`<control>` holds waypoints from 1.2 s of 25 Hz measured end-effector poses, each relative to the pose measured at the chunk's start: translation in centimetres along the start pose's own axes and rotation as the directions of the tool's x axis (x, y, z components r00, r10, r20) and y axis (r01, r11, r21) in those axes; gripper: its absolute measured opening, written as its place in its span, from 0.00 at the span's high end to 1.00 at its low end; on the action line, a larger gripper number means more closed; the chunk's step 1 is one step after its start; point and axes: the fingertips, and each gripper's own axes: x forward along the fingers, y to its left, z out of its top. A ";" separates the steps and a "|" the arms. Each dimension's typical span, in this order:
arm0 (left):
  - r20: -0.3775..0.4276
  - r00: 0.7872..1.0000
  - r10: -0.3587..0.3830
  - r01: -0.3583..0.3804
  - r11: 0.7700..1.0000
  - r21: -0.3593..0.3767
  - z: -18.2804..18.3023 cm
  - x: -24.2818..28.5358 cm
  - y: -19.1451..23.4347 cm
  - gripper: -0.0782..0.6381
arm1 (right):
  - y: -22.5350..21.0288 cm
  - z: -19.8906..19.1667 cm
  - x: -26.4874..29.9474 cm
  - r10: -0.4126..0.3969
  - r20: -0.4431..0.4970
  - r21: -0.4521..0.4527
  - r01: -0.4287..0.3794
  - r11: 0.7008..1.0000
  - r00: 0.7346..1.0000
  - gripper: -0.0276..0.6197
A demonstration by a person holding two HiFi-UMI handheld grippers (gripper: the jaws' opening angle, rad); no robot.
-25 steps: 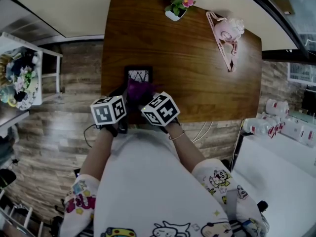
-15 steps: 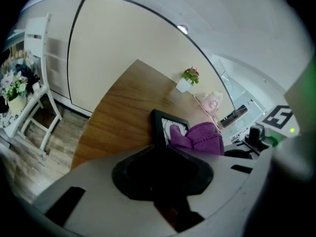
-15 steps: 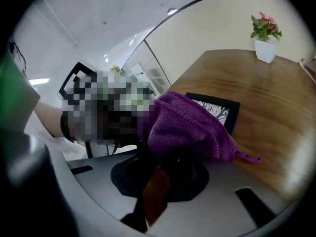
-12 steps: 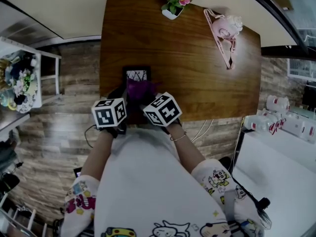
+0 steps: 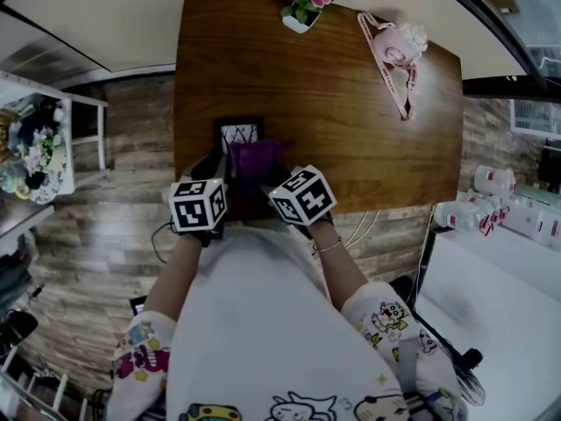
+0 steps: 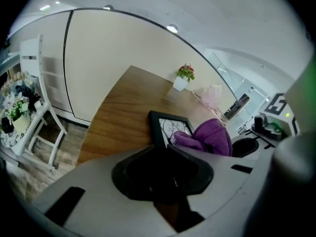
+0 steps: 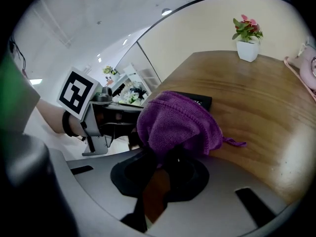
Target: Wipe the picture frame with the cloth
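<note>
A small black picture frame [image 5: 238,132] with a white print lies on the wooden table [image 5: 351,121] near its front edge. My left gripper [image 5: 218,170] is shut on the frame's near left corner; in the left gripper view the frame [image 6: 170,126] runs straight into the jaws [image 6: 159,145]. A bunched purple cloth [image 5: 255,157] rests on the frame's right side, with my right gripper [image 5: 265,176] shut on it. In the right gripper view the cloth [image 7: 175,122] hides most of the frame [image 7: 201,101] and bulges out of the gripper [image 7: 165,154].
A potted pink flower [image 5: 306,5] and a pink bag with a strap [image 5: 400,53] stand at the table's far side. A white shelf with assorted items [image 5: 37,143] is off to the left. Wood floor surrounds the table.
My right gripper has slid a little to the right with the purple cloth across the frame. The left gripper has stayed on the frame's corner, rolling slightly.
</note>
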 end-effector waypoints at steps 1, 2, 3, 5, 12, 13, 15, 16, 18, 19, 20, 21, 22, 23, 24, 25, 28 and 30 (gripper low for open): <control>0.001 1.000 0.001 -0.001 1.000 0.001 0.0 0.0 0.0 0.79 | -0.1 -0.1 -0.2 -0.003 -0.002 -0.002 0.003 1.000 1.000 0.88; 0.001 1.000 0.002 -0.002 1.000 0.002 0.0 0.0 0.0 0.79 | -0.2 -0.2 -0.3 -0.004 -0.002 -0.002 0.004 1.000 1.000 0.88; 0.001 1.000 0.003 -0.003 1.000 0.002 0.0 0.0 0.0 0.79 | -0.2 -0.3 -0.5 -0.005 -0.003 -0.001 0.005 1.000 1.000 0.88; 0.002 1.000 0.005 -0.005 1.000 0.005 0.0 0.0 0.0 0.79 | -0.4 -0.6 -0.9 -0.012 -0.005 0.003 0.012 1.000 1.000 0.88; 0.006 1.000 0.010 -0.010 1.000 0.009 0.1 0.0 -0.1 0.79 | -2.1 -1.8 -2.5 -0.046 -0.005 0.042 0.046 0.998 0.999 0.88; 0.006 1.000 0.009 -0.009 1.000 0.009 0.1 0.0 -0.1 0.79 | -2.3 -2.0 -2.7 -0.053 -0.009 0.042 0.054 0.998 0.999 0.88; 0.007 1.000 0.011 -0.011 1.000 0.008 0.1 0.0 0.0 0.79 | -2.8 -2.3 -3.1 -0.074 -0.015 0.039 0.074 0.996 0.997 0.88; 0.009 1.000 0.013 -0.013 1.000 0.009 0.0 0.0 0.0 0.79 | -3.1 -2.4 -3.4 -0.086 -0.016 0.035 0.087 0.996 0.996 0.88; 0.015 1.000 0.016 -0.016 1.000 0.016 0.1 -0.1 0.0 0.79 | -3.7 -2.6 -4.0 -0.111 -0.011 0.031 0.111 0.993 0.994 0.88; 0.019 1.000 0.017 -0.017 1.000 0.025 0.1 -0.2 0.0 0.79 | -3.9 -2.7 -4.3 -0.120 -0.006 0.034 0.121 0.992 0.993 0.88; 0.023 1.000 0.018 -0.019 0.999 0.037 0.1 -0.2 -0.1 0.79 | -4.2 -2.7 -4.7 -0.128 0.000 0.040 0.128 0.991 0.992 0.88; 0.028 0.999 0.018 -0.020 0.999 0.049 0.2 -0.2 -0.1 0.79 | -4.4 -2.7 -5.0 -0.134 0.007 0.045 0.134 0.990 0.991 0.88; 0.032 0.999 0.018 -0.020 0.998 0.060 0.2 -0.2 -0.1 0.79 | -4.7 -2.7 -5.3 -0.141 0.014 0.050 0.140 0.989 0.990 0.88; 0.036 0.999 0.017 -0.020 0.997 0.071 0.3 -0.2 -0.2 0.79 | -4.9 -2.6 -5.7 -0.149 0.022 0.054 0.147 0.988 0.989 0.88; 0.038 0.999 0.016 -0.019 0.996 0.082 0.3 -0.2 -0.2 0.79 | -5.1 -2.6 -6.1 -0.156 0.030 0.058 0.155 0.986 0.987 0.88; 0.038 0.999 0.015 -0.018 0.996 0.091 0.3 -0.2 -0.3 0.79 | -5.3 -2.6 -6.5 -0.164 0.040 0.063 0.161 0.985 0.986 0.88; 0.037 0.999 0.006 -0.010 0.993 0.122 0.5 -0.4 -0.6 0.79 | -5.7 -2.1 -7.8 -0.183 0.077 0.080 0.177 0.981 0.980 0.88; 0.039 0.999 -0.002 -0.004 0.989 0.145 0.7 -0.7 -0.8 0.79 | -6.0 -1.7 -8.7 -0.195 0.105 0.088 0.186 0.979 0.975 0.88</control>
